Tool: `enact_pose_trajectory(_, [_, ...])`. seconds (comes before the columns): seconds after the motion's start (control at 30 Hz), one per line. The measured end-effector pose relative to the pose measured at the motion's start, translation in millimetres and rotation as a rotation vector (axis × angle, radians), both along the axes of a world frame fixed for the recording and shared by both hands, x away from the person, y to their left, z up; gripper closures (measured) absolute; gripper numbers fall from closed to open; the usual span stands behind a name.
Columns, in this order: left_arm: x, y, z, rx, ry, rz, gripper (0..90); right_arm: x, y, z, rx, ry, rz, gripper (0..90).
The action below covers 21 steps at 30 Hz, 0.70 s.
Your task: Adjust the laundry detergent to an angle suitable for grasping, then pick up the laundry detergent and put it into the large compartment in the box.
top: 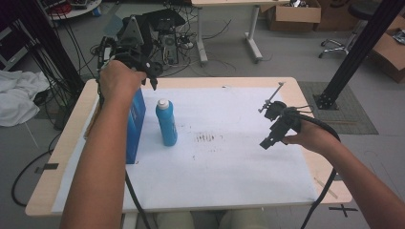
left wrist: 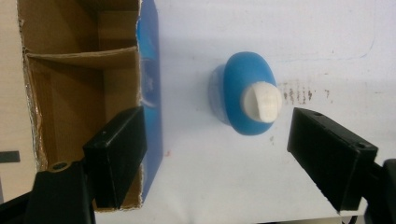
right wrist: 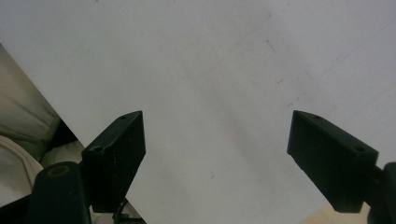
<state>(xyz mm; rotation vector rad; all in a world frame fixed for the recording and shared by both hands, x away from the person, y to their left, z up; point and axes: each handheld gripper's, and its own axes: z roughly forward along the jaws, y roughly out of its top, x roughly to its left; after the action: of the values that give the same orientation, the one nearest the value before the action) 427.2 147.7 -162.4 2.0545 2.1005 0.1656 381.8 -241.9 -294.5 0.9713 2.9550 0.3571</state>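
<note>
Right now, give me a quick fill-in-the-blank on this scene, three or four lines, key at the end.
1. The blue bottle stands upright with a ____ cap.
2. The left gripper hangs above the bottle with its jaws ____.
3. The box beside the bottle has blue outer walls and a ____ cardboard inside.
4. The right gripper hangs over the ____ sheet on the table.

Missing words: white; open; brown; white
</note>
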Motion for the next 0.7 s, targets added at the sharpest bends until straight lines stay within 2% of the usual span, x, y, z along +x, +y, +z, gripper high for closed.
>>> enact_pose_trajectory(0.3, [-1.9,-5.4,5.4,0.006,-0.002,-0.003,20.6,-2.4,-0.9,1.0,0.001,-0.003,0.008,19.3])
enact_pose_trajectory(0.7, [-0.1,-16.2,4.0,0.009,-0.002,0.002,20.7,-2.5,-7.5,-0.8,0.013,-0.007,0.002,19.3])
